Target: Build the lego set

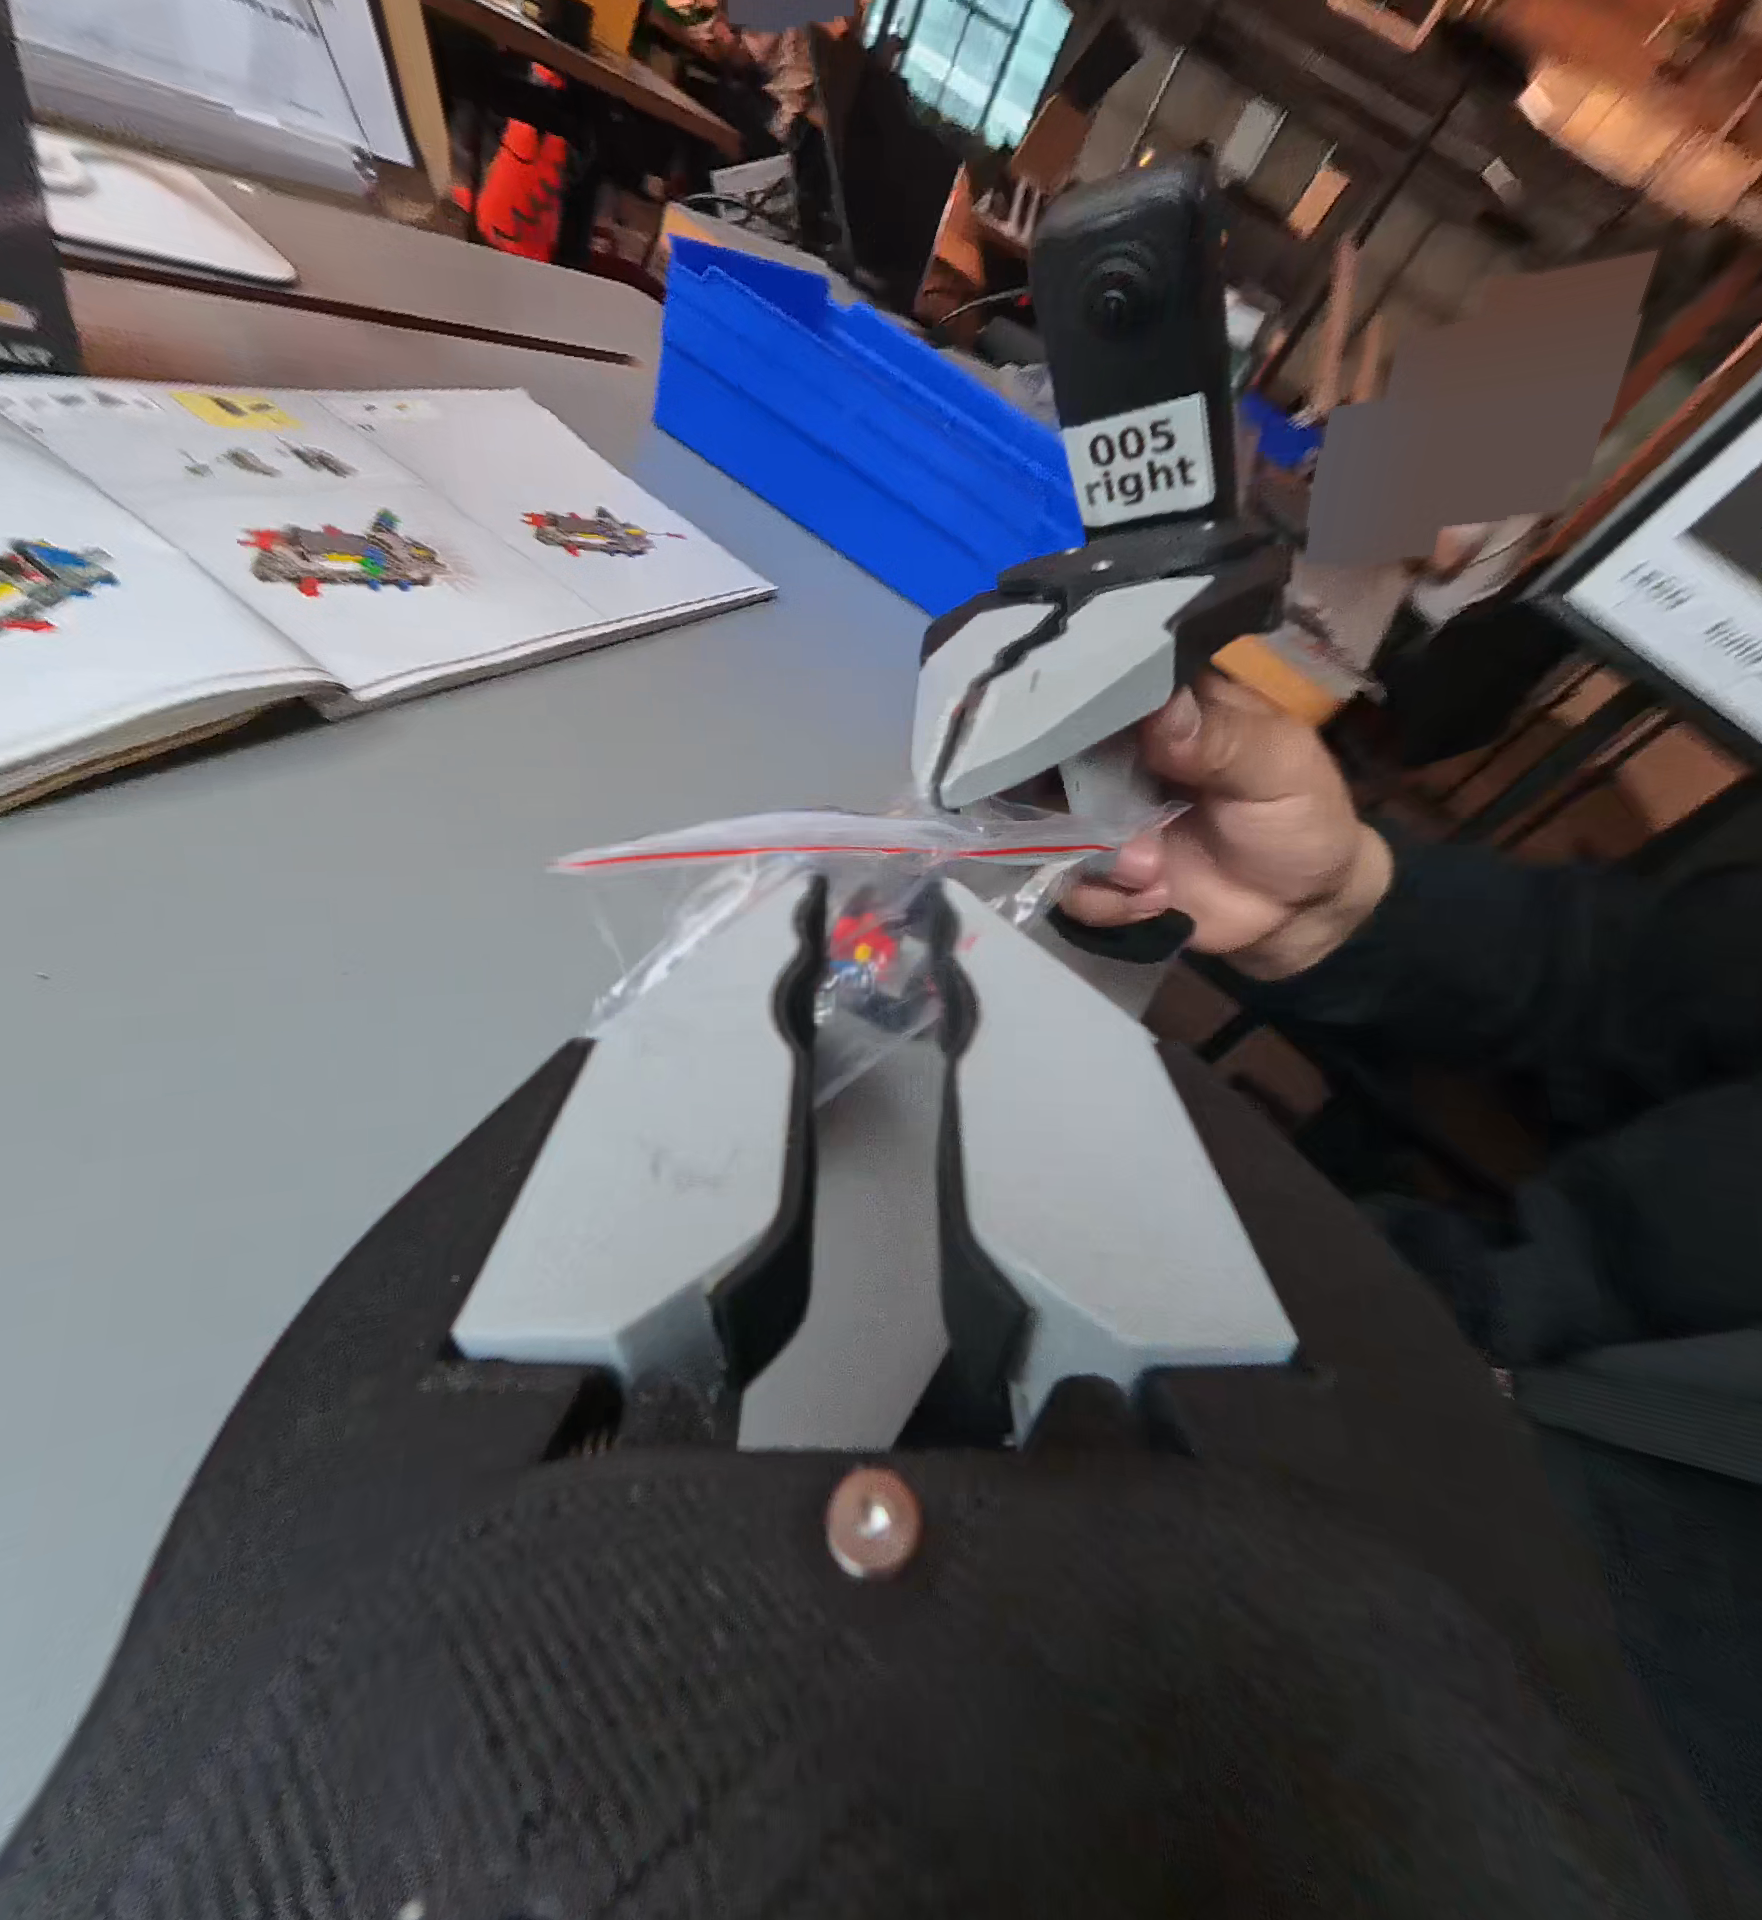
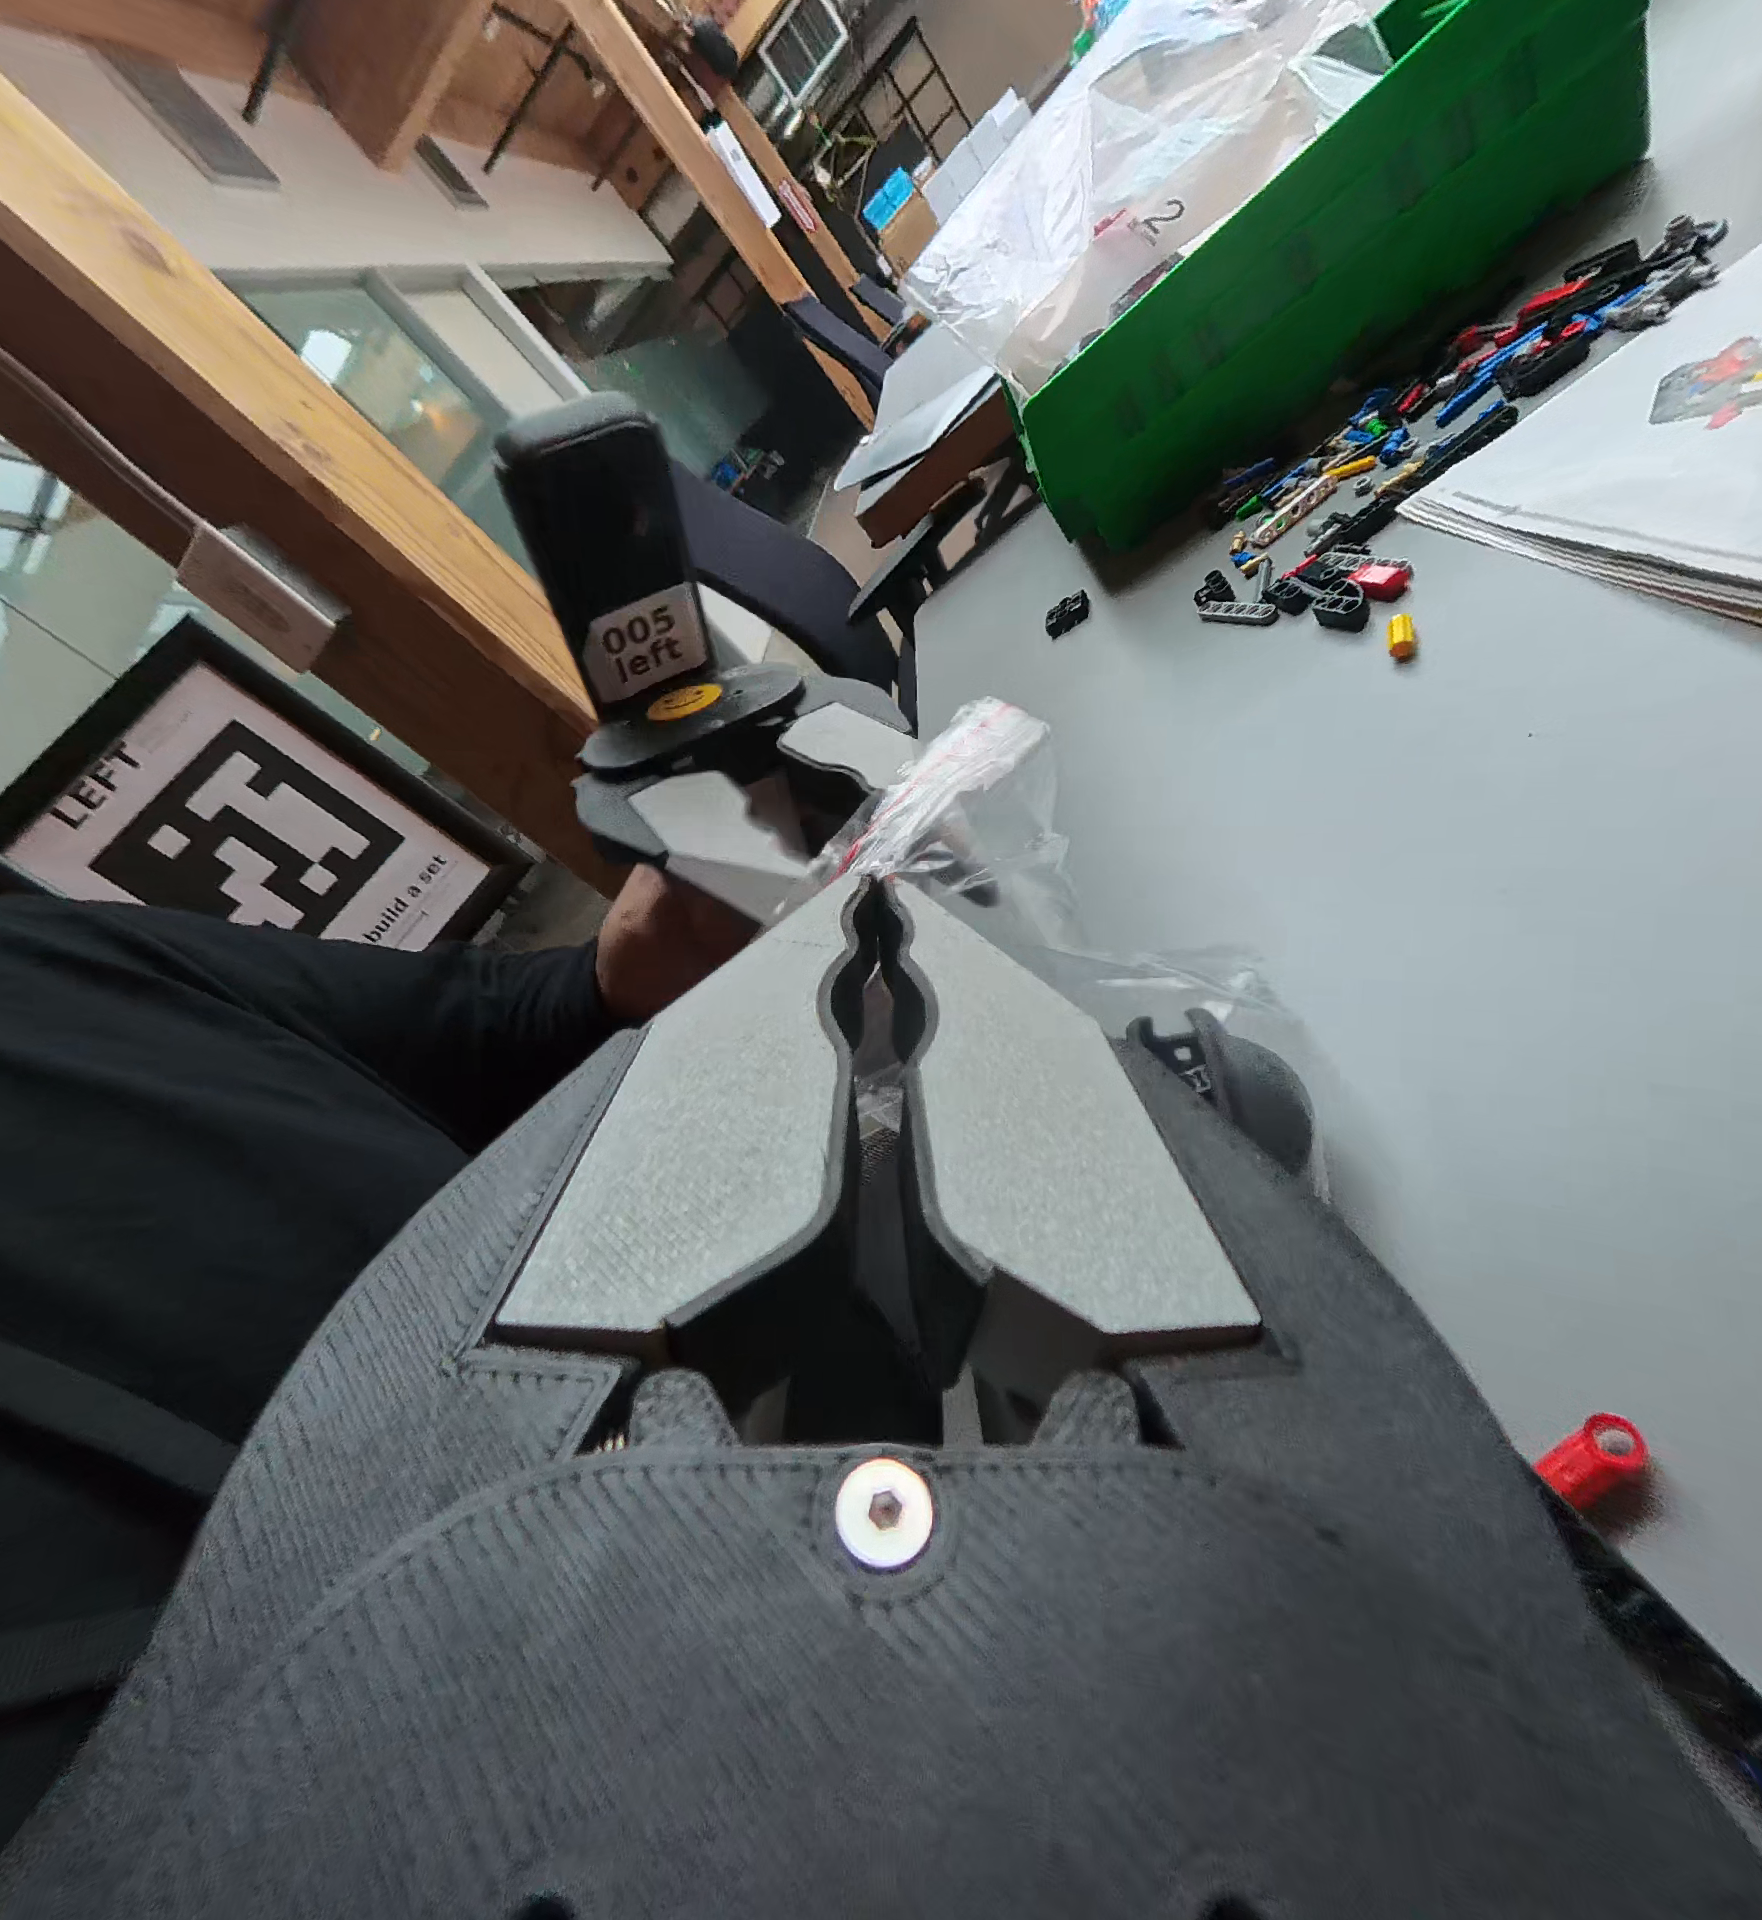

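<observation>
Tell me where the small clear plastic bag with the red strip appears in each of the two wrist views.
Left wrist view: the clear plastic bag is at the centre, held above the grey table, just past the left gripper.
Right wrist view: the bag is slightly above the centre, pinched at the tips of the right gripper.
Shared landmark: the open instruction booklet.

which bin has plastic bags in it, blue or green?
The green bin: clear bags spill over its rim. The blue bin shows no bags, though its inside is barely visible.
</observation>
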Demonstrator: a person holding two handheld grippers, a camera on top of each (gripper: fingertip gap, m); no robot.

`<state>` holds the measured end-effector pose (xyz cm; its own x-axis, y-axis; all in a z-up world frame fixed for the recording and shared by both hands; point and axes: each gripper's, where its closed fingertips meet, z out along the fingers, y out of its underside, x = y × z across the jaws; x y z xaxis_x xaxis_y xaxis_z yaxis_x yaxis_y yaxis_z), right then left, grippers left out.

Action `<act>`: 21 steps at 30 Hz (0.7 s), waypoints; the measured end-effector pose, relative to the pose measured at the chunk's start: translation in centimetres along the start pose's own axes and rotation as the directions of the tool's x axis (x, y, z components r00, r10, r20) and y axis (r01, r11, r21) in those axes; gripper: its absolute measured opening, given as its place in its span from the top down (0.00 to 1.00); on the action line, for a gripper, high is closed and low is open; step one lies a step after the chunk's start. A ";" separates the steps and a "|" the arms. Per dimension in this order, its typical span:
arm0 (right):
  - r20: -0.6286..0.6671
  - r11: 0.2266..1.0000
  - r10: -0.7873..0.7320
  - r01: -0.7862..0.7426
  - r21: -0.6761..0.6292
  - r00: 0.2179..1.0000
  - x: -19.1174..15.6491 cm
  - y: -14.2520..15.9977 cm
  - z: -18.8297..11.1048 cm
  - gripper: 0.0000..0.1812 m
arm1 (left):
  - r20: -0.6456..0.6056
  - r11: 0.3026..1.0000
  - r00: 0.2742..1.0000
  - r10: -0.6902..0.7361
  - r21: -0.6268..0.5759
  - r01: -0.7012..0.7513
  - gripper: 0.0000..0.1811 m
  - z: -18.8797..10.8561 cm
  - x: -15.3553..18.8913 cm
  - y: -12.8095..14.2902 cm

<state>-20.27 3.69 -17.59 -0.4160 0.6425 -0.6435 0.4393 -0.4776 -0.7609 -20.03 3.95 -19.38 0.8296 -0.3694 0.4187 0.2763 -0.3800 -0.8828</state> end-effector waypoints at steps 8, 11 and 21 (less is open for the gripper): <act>0.085 0.988 0.144 -0.147 0.037 0.986 -0.1 0.4 0.5 1.00 | 0.101 0.978 0.975 0.200 -0.086 -0.192 0.75 2.0 0.6 1.3; 0.121 0.979 0.188 -0.196 0.057 0.975 0.0 0.0 0.2 1.00 | 0.140 0.953 0.948 0.286 -0.147 -0.266 0.77 2.5 -0.2 2.5; 0.228 0.944 0.307 -0.327 0.053 0.924 -0.3 0.6 0.5 1.00 | 0.189 0.879 0.862 0.470 -0.192 -0.437 1.00 3.0 -0.5 2.5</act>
<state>-20.28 2.93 -17.87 -0.4311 0.3102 -0.8473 0.5087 -0.6921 -0.5121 -18.27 5.73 -22.45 0.9367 -0.3370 -0.0944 -0.2131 -0.3350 -0.9178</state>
